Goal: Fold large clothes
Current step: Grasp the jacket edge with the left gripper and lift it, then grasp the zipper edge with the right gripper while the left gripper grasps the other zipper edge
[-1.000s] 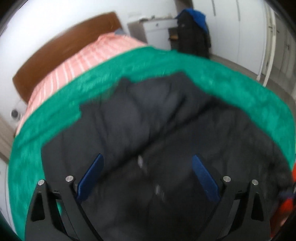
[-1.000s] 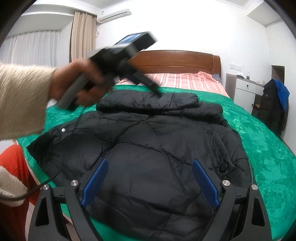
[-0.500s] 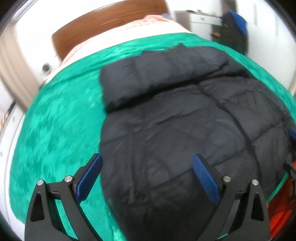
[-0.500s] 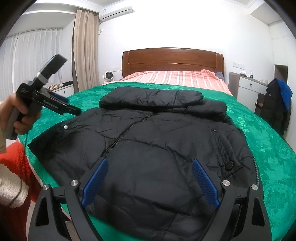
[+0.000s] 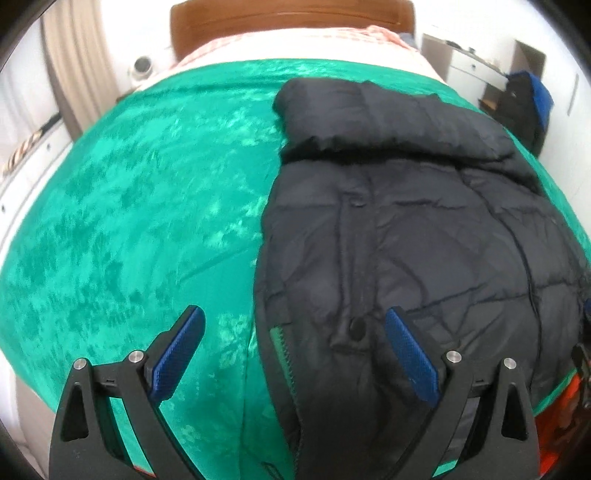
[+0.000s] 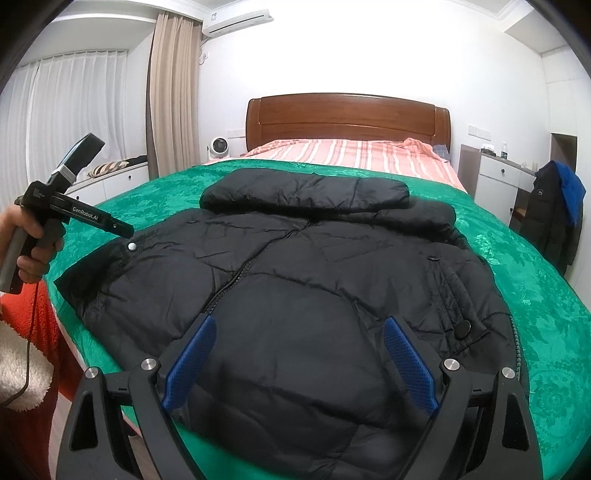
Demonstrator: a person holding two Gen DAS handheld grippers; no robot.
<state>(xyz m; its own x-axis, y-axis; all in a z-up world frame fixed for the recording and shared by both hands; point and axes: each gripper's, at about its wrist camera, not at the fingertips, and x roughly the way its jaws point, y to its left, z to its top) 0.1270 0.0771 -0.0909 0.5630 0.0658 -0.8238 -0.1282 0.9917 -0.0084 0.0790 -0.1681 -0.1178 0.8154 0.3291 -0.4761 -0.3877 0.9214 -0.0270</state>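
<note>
White sheer curtains (image 6: 74, 110) and a beige drape (image 6: 171, 92) hang left of the bed, with an air conditioner (image 6: 238, 20) high on the white wall. A small round fan (image 6: 218, 147) stands just beside the glossy brown wooden headboard (image 6: 347, 118). The bed carries a green bedspread (image 6: 535, 280) (plush, with a faint floral relief), and beyond it a pink striped sheet (image 6: 351, 155) runs up to the headboard. Right of the bed are a white nightstand (image 6: 495, 181) and a dark coat with a blue lining (image 6: 557, 214) draped upright.

The black puffer jacket (image 6: 314, 280) lies flat on the bedspread, quilted and crinkled, zip closed, its hood (image 6: 303, 192) folded toward the headboard.

At the jacket's left edge, a hand (image 6: 29, 236) grips the left tongs (image 5: 291, 354), whose blue pads stand released, straddling the jacket's side hem and the bare bedspread. Near the foot of the bed, the right tongs (image 6: 295, 362) hang wide apart over the jacket's lower panel, grasping nothing.
</note>
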